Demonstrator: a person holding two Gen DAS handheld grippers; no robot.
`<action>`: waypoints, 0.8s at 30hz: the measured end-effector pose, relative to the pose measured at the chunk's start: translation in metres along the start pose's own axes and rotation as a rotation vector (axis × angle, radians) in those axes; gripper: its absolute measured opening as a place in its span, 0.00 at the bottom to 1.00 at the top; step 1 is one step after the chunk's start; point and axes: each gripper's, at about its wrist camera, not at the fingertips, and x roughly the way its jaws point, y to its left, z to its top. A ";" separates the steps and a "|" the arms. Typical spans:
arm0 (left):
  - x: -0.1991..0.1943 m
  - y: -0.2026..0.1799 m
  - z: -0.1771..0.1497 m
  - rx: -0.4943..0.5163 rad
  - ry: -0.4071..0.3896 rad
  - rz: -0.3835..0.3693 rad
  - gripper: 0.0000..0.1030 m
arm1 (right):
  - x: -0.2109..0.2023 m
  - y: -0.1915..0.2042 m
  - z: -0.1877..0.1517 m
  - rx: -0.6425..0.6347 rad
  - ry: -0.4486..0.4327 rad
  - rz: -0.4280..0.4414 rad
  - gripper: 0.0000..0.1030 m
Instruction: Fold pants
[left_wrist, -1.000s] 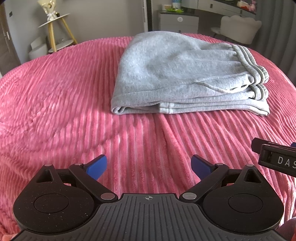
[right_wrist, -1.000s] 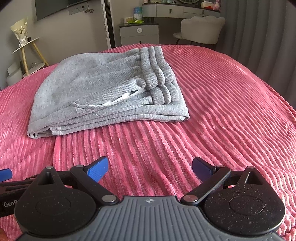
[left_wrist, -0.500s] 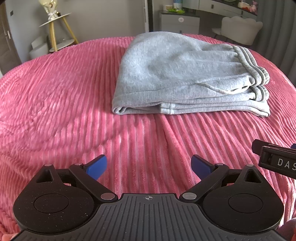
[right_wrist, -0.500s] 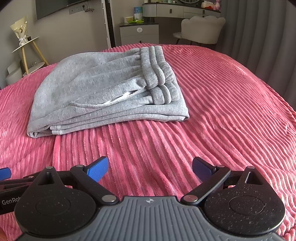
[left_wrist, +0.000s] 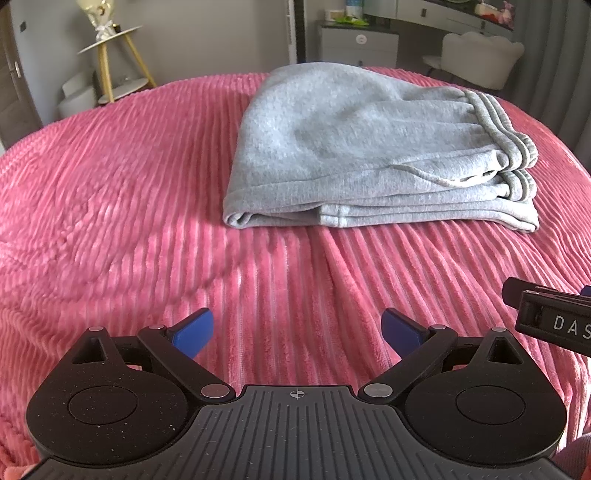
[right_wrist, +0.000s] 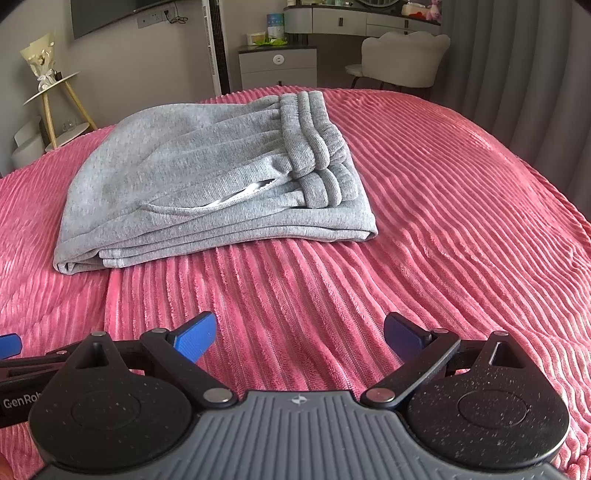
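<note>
Across the upper middle of both frames I see the grey fleece pants (left_wrist: 369, 155) folded into a stack on the pink ribbed bedspread (left_wrist: 129, 206). My left hand-held gripper (left_wrist: 297, 328) and right hand-held gripper (right_wrist: 300, 332) hover at the bottom, blue-tipped fingers spread wide, holding nothing, well apart from the pants.

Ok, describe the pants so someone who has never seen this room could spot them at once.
Start at the pink ribbed blanket that covers the bed. Near its far middle lies one folded bundle, the grey pants, flat in stacked layers with the ribbed waistband on the right end. It is the only grey fabric on the pink, and neither open gripper touches it.
</note>
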 end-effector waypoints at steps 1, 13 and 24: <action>0.000 0.000 0.000 0.000 -0.001 0.000 0.97 | 0.000 0.000 0.000 0.000 0.000 0.000 0.95; -0.001 -0.001 0.000 0.003 -0.001 -0.001 0.97 | 0.000 0.000 0.000 -0.001 -0.001 -0.002 0.95; -0.001 -0.002 -0.001 0.007 -0.001 -0.003 0.97 | 0.000 0.000 0.000 0.000 -0.001 -0.003 0.95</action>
